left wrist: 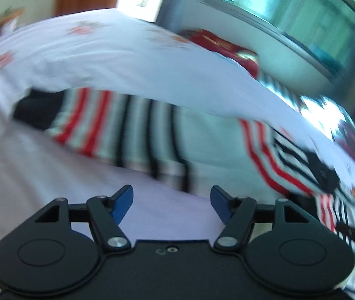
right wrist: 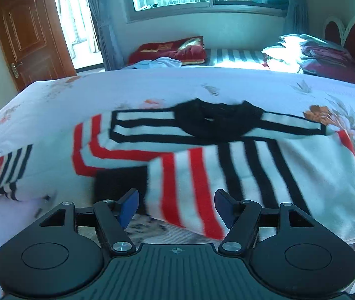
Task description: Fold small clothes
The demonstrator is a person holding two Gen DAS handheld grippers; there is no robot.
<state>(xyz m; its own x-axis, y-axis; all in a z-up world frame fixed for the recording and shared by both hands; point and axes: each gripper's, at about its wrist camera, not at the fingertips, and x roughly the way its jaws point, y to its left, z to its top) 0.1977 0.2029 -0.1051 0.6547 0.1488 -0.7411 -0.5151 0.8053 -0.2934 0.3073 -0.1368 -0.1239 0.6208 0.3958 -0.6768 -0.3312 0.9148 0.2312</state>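
Observation:
A small knitted sweater (right wrist: 227,160), white with red and black stripes and a black collar (right wrist: 215,120), lies on the floral bed sheet (right wrist: 152,87). One sleeve is folded across its body, with a black cuff at the lower left. My right gripper (right wrist: 176,206) is open and empty, just above the sweater's near edge. In the blurred left wrist view the sweater (left wrist: 139,130) stretches across the bed, its other sleeve to the left. My left gripper (left wrist: 171,203) is open and empty, over bare sheet in front of the sweater.
A red cushion (right wrist: 169,50) and pale blue cloth (right wrist: 162,63) lie at the far end of the bed. Pillows and a maroon blanket (right wrist: 325,57) are at the far right by the headboard. A wooden door (right wrist: 29,35) stands at the left, a window behind.

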